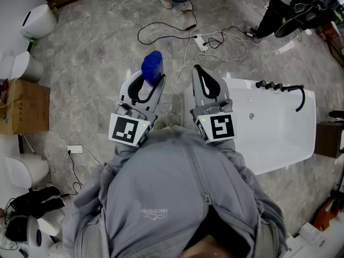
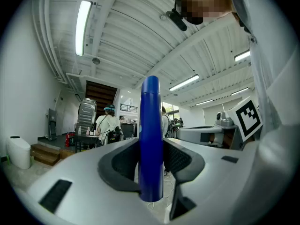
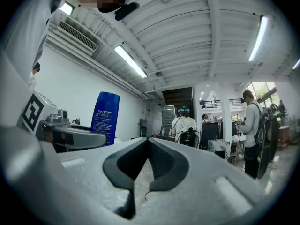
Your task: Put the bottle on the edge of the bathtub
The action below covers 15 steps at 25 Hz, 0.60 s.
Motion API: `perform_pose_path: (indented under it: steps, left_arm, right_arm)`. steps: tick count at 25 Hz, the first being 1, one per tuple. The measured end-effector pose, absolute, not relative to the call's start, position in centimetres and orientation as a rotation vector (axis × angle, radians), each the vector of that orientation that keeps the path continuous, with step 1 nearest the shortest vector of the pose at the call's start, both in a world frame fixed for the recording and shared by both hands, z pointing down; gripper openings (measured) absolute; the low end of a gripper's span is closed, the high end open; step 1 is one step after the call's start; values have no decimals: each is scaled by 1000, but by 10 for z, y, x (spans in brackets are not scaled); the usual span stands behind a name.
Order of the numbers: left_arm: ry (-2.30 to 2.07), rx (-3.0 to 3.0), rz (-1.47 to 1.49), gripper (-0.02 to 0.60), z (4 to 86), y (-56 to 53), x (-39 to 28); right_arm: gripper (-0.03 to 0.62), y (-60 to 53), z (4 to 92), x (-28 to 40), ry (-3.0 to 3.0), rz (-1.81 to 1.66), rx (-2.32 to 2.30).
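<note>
A blue bottle (image 1: 152, 66) stands upright between the jaws of my left gripper (image 1: 150, 83), which is shut on it; in the left gripper view the bottle (image 2: 151, 139) rises tall from between the dark pads. From the right gripper view the same bottle (image 3: 104, 117) shows at the left with its label. My right gripper (image 1: 200, 71) is held beside the left one, its jaws closed tip to tip with nothing in them (image 3: 147, 142). The white bathtub (image 1: 279, 144) lies to the right of both grippers, its near-left corner just under the right gripper.
A black faucet with knobs (image 1: 282, 88) sits on the tub's far rim. White and black cables with a power strip (image 1: 201, 41) trail over the grey tile floor ahead. A cardboard box (image 1: 22, 106) and white fixtures (image 1: 36, 21) line the left side. People stand at the far side.
</note>
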<state>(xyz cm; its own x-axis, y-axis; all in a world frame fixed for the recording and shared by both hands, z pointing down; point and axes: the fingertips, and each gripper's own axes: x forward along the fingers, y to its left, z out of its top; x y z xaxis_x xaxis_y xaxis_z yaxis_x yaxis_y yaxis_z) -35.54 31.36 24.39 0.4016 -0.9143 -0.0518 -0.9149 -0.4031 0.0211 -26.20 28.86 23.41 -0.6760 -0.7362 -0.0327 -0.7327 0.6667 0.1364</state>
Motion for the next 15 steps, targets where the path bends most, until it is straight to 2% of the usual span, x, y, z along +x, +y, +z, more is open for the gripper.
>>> perform_pose_path:
  steps: [15]
  left_arm:
    - [1685,-2639,45,153,250,283,-348]
  right_arm:
    - [2,265,243,-256,-2822,-188,1307]
